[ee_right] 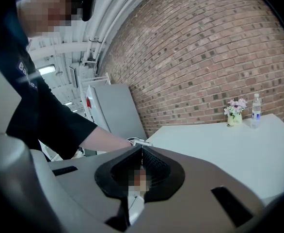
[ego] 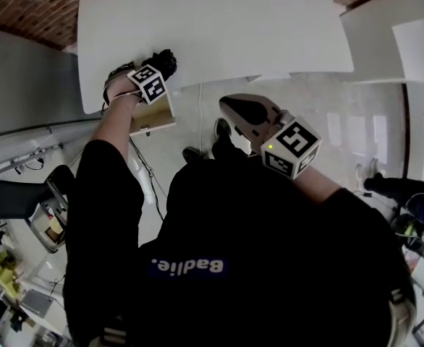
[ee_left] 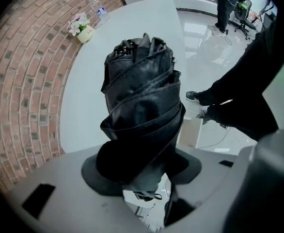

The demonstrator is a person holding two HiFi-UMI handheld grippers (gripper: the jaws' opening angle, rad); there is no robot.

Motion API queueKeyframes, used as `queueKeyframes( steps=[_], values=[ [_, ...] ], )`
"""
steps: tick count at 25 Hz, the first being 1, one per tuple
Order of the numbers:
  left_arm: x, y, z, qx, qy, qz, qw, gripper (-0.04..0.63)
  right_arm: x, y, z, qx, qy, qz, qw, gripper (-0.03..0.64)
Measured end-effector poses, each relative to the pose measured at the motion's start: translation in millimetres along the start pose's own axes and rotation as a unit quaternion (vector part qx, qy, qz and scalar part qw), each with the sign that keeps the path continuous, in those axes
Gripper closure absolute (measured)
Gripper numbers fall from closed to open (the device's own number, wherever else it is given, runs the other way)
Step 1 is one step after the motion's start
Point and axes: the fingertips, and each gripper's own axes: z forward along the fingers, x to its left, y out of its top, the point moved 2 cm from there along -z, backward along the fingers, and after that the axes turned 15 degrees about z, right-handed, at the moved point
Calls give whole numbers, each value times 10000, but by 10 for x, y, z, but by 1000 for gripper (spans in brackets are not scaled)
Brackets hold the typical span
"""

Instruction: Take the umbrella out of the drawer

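Brick wall (ee_left: 21,81) behind white table (ee_left: 84,101); flower pot (ee_left: 82,29) and bottle (ee_left: 99,9) beyond umbrella (ee_left: 142,106)

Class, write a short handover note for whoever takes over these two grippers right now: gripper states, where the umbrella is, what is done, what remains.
Left gripper: fingers shut on the folded black umbrella, held over the near edge of the white table.
Right gripper: shut, empty.
Done: the umbrella is out and in hand.
Left: probably set it on the table and release. The drawer cannot be made out clearly in these views.
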Motion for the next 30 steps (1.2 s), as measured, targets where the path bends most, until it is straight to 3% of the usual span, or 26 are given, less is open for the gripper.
queueKeyframes(
  steps=[13,20,26,30],
  values=[
    [4,169,245,-187,-85,98,9997,368,-212,-89,37,334,-206,35,9992,588],
    [-28,129,171,-496,43,126,9987,315,-148,-27,98,204,-127,-12,9997,588],
    [19,1,-137,-797,300,-12,9964,304,-42,146,154,90,4,-174,9998,588],
    [52,-88,-476,-1253,649,-415,9891,311,79,136,198,62,119,-180,9997,588]
  ],
)
